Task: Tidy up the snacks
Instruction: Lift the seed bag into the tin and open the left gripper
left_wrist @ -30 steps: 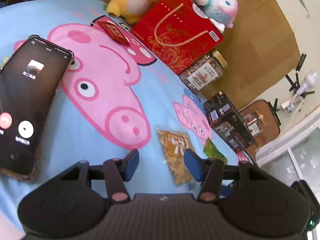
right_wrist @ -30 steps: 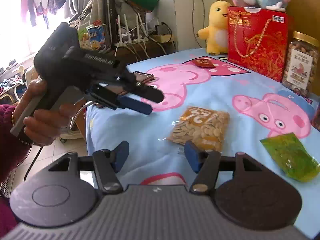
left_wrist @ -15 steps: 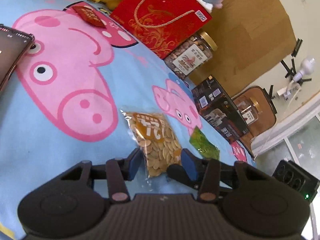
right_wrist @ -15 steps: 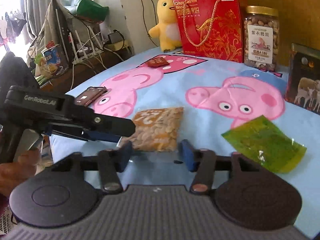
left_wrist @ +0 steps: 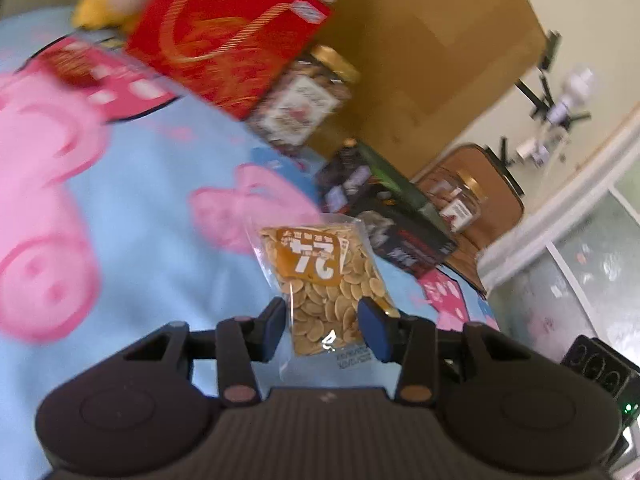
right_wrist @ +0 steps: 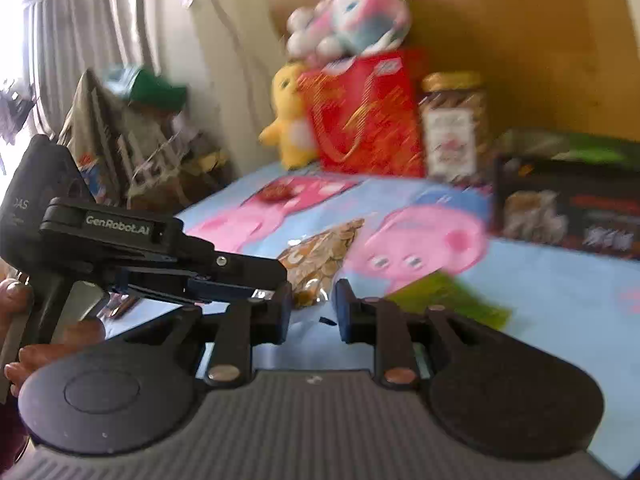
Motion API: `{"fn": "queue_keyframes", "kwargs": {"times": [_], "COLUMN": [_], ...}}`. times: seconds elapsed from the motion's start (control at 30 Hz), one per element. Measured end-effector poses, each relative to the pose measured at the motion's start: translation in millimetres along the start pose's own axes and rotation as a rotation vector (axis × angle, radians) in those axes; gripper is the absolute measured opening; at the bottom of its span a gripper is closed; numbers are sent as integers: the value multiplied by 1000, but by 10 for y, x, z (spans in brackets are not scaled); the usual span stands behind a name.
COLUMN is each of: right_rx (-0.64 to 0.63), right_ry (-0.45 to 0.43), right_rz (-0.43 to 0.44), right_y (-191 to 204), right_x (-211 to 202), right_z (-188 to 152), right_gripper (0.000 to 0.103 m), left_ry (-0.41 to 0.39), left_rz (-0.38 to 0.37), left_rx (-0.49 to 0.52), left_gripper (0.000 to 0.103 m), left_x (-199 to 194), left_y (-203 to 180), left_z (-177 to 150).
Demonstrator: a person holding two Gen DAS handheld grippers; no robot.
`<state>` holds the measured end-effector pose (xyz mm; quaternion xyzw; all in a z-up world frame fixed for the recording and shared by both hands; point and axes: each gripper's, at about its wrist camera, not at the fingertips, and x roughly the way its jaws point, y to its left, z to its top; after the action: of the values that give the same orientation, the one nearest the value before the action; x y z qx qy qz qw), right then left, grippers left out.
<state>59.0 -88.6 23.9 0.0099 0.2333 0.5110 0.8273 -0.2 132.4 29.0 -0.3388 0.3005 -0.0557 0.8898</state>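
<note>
Both wrist views low, sharing seed packet (left_wrist: 328, 280)

My left gripper (left_wrist: 323, 328) now holds the seed bag (left_wrist: 326, 280), lifted off the bed (left_wrist: 140, 240) where it lay before. My right gripper (right_wrist: 312, 308) has moved nearer, jaws closing without a grip.

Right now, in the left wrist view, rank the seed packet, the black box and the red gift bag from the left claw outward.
1. Seed packet, between the left claw's fingers.
2. Black box, beyond it, right.
3. Red gift bag, farthest, upper left.
</note>
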Motion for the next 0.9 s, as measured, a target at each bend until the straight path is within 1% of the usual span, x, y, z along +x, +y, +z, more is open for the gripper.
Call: {"fn": "queue_keyframes", "kwargs": {"times": [0.13,0.23,0.33,0.43,0.57,0.67,0.8,0.9], "right_rx": [8,17,44,93,165,187,189,172], "right_ry": [-97,-162,-225,-256,-258,-236,-212,-203], "right_rz": [-74,-151,-229,-282,-321,-345,-359,-360], "right_y": [-244,-503,-830,-1216,-1716,-1956,-2065,-2042], "right_x": [-206,-348,-483,-534,-488,-371,-289,-229], "right_z": [145,289,460,603,697,690,585,559], "right_gripper": [26,26,26,26,27,27,28,30], "left_ry": [28,35,51,73,106,137,149,143], "left_rz": [-38,-68,-93,-92,-64,-43,-16,-1], "left_rx": [94,176,246,284,312,293,281,269], "left_gripper": [40,40,40,39,40,40,40,40], "left_x": [374,699,1126,1550,2029,2292,2421,2410], "left_y": [-405,-770,-1124,-1364,-1501,-1480,-1425,-1378], "left_z": [289,507,750,930,1023,1046,1013,1010]}}
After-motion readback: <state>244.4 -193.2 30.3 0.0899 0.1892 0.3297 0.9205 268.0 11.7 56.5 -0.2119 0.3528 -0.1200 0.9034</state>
